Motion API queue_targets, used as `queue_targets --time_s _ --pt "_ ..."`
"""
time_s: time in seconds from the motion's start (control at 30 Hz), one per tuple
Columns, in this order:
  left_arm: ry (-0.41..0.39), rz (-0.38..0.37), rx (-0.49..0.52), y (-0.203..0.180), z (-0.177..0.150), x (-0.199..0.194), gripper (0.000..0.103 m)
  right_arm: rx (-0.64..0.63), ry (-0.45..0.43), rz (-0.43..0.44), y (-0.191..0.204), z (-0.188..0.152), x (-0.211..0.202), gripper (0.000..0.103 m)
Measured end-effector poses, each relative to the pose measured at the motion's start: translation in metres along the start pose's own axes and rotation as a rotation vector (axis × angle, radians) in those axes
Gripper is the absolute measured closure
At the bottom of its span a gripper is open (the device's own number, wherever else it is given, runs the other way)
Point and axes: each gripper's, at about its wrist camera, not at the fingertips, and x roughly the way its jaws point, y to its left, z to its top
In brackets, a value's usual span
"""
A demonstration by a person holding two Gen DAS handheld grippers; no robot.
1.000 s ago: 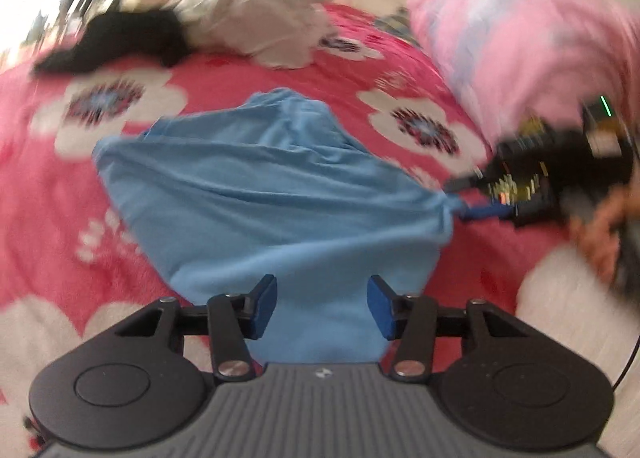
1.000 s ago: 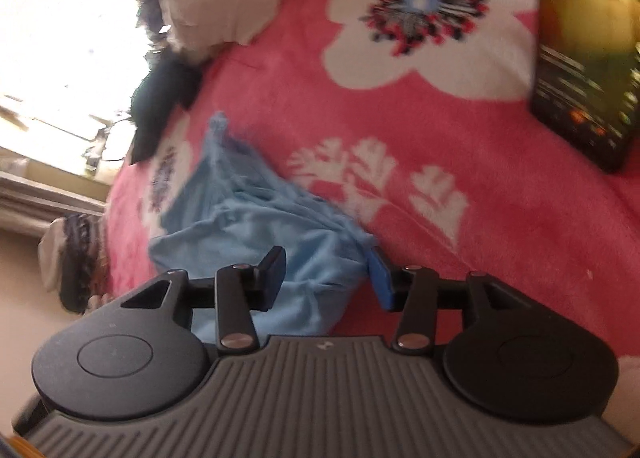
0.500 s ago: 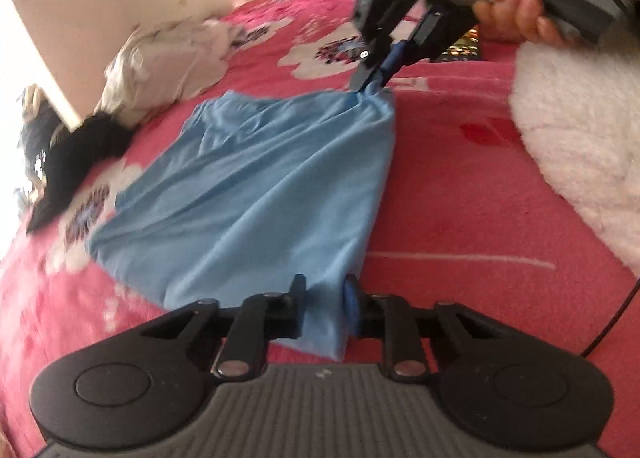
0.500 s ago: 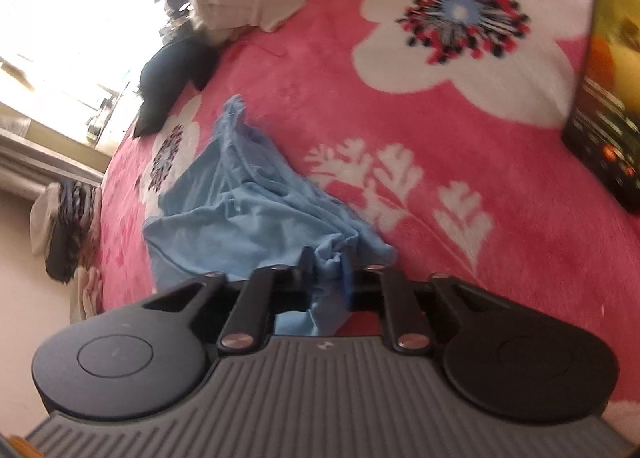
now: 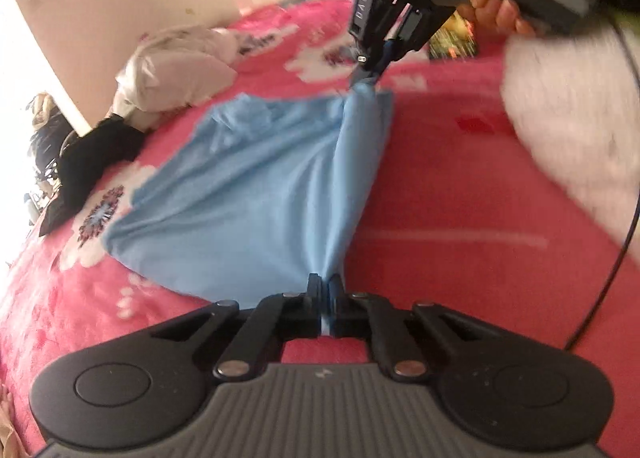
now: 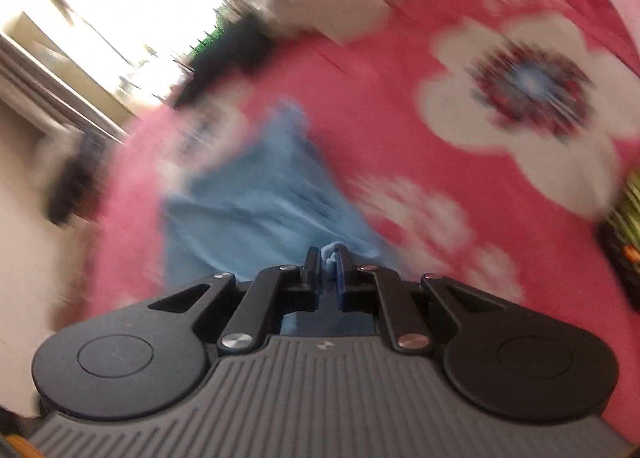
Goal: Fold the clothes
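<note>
Each camera sits just behind its own gripper, angled down at the pink flowered bedspread (image 5: pixel 460 186) from close range — the right view blurred. Both share the blue cloth (image 5: pixel 248 194) — the left view also catches the right gripper (image 5: pixel 366 74).

Blanket (image 5: pixel 460 194): pink w/ white flowers, covers the bed.
Pale garment (image 5: pixel 176 74): crumpled heap nr blanket's far left edge, by the wall.
Black garment (image 5: pixel 92 162): just beside pale heap, at left edge.
White fluffy thing (image 5: pixel 568 118): right edge, blurred.
Dark packet (image 5: pixel 452 46): far side, partly hidden.
</note>
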Motion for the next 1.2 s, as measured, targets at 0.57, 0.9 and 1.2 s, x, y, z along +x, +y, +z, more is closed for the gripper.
queue_targets --time_s 0.57,0.9,1.2 --pt "0.012 -0.131 -0.246 0.048 -0.024 -0.021 0.083 -0.049 0.006 -0.028 -0.006 0.015 -0.026 0.072" --pt "-0.06 -0.115 -0.385 0.077 -0.023 -0.007 0.083 -0.43 -0.105 0.06 0.079 0.055 0.026 0.073" --pt "-0.051 -0.127 -0.275 0.048 -0.01 0.026 0.085 -0.586 -0.109 -0.083 0.104 0.089 0.09 0.073"
